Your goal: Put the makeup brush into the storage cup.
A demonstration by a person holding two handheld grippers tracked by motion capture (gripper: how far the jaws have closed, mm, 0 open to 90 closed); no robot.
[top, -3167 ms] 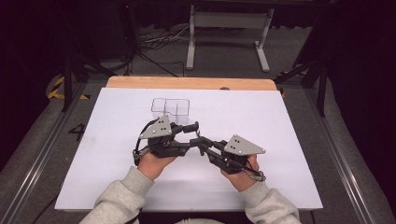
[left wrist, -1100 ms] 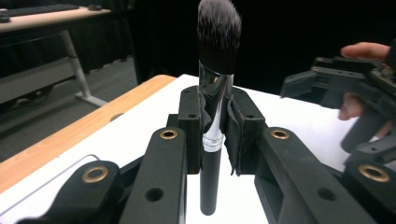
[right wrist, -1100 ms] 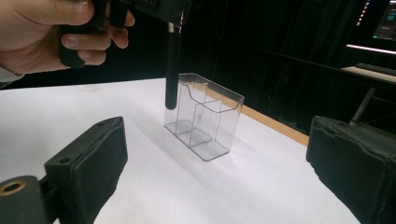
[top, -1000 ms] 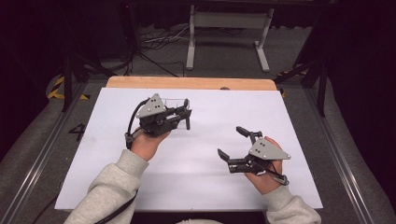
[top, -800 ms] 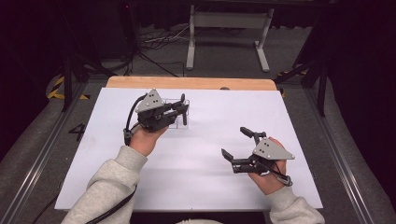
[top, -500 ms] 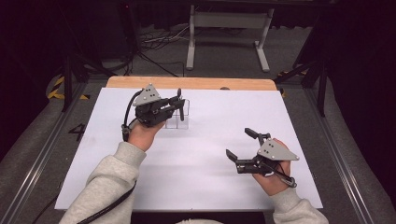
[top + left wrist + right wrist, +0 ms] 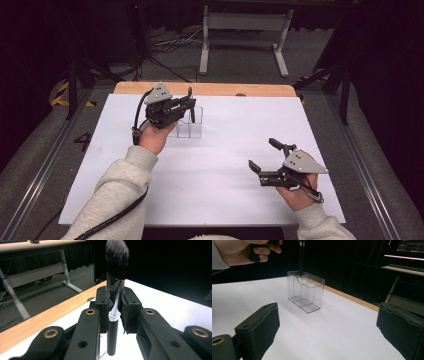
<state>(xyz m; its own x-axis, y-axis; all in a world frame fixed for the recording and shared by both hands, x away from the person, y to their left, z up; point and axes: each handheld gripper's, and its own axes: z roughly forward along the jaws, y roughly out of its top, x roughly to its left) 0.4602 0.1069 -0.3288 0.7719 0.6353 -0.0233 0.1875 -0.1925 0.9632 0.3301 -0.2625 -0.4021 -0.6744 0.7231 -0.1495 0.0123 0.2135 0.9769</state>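
1. Left claw [image 7: 189, 102] is clamped on a makeup brush [image 7: 115, 287], held upright with the bristles on top.
2. Right claw [image 7: 264, 155] hangs low over the near right of the table, jaws spread wide with nothing between them.
3. White sheet [image 7: 225, 150] covers the table; a wooden edge [image 7: 210, 89] shows at the far side, with dark floor, cables and a grey stand [image 7: 245, 30] beyond.
4. Brush handle's lower tip sits at the rim of a clear plastic organizer [image 7: 305, 291] on the sheet, well apart from my right claw.
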